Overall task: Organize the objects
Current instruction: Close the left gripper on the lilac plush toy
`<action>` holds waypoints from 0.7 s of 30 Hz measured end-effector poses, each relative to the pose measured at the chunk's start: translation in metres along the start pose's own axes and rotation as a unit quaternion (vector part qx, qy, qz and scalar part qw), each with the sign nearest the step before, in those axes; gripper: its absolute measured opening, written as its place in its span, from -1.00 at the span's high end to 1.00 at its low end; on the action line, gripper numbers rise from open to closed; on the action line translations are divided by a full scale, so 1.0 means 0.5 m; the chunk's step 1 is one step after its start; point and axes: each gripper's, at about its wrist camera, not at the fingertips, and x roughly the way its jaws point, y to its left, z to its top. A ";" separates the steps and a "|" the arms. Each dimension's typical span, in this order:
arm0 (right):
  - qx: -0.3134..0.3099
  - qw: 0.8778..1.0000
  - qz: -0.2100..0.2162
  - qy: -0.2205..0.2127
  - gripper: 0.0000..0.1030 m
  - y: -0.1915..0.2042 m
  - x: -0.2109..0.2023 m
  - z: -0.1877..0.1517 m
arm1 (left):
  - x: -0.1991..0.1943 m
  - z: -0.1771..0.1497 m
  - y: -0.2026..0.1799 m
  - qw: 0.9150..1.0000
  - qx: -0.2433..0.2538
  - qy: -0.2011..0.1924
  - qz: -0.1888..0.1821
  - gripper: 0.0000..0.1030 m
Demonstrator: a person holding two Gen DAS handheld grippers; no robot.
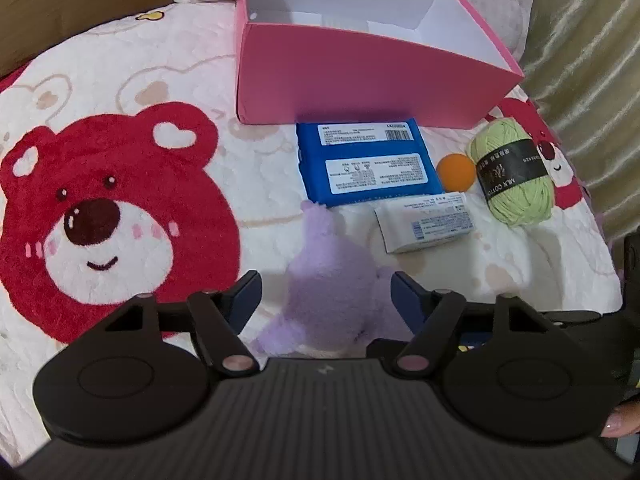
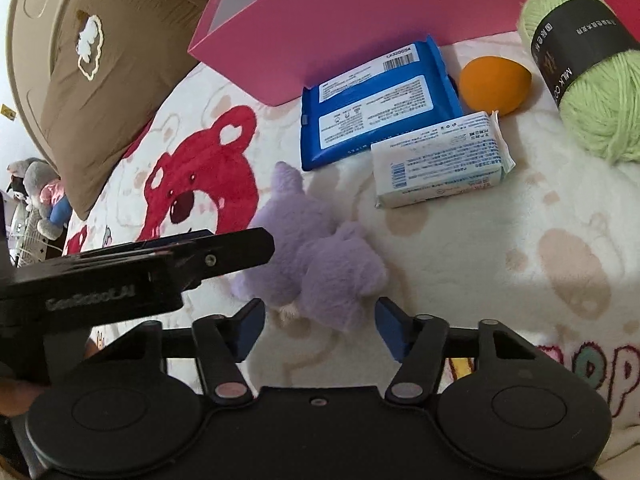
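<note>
The left gripper (image 1: 326,300) is hovering with jaws spread wide on either side of the purple plush (image 1: 332,292), not gripping it. The right gripper (image 2: 320,324) is also holding its jaws wide, the plush (image 2: 316,256) lying just ahead of them. The plush is lying on the blanket (image 1: 120,60) in front of the pink box (image 1: 360,76), which is standing open. A blue pack (image 1: 366,162) is touching the box's front wall; a white pack (image 1: 426,222), orange ball (image 1: 456,172) and green yarn (image 1: 514,172) are lying near the box's right corner.
</note>
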 end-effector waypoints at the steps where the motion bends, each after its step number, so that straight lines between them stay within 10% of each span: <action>1: -0.002 1.000 0.000 -0.002 -0.09 0.001 -0.001 -0.001 | 0.002 0.000 0.004 1.000 -0.004 -0.003 0.003 -0.25; 5: -0.035 0.999 -0.037 -0.011 0.42 0.014 0.005 -0.004 | 0.027 -0.009 0.034 1.000 -0.031 0.002 -0.006 0.06; 9: -0.105 0.989 -0.090 -0.053 0.48 0.050 -0.010 -0.008 | 0.036 -0.017 0.051 0.998 -0.044 -0.010 -0.046 0.38; 17: -0.135 0.983 -0.103 -0.070 0.47 0.047 -0.010 -0.001 | 0.048 -0.025 0.046 0.997 -0.057 0.008 -0.054 0.38; 21: -0.118 0.987 -0.090 -0.059 0.38 0.031 0.002 0.000 | 0.062 -0.029 0.051 0.997 -0.067 0.013 -0.039 -0.01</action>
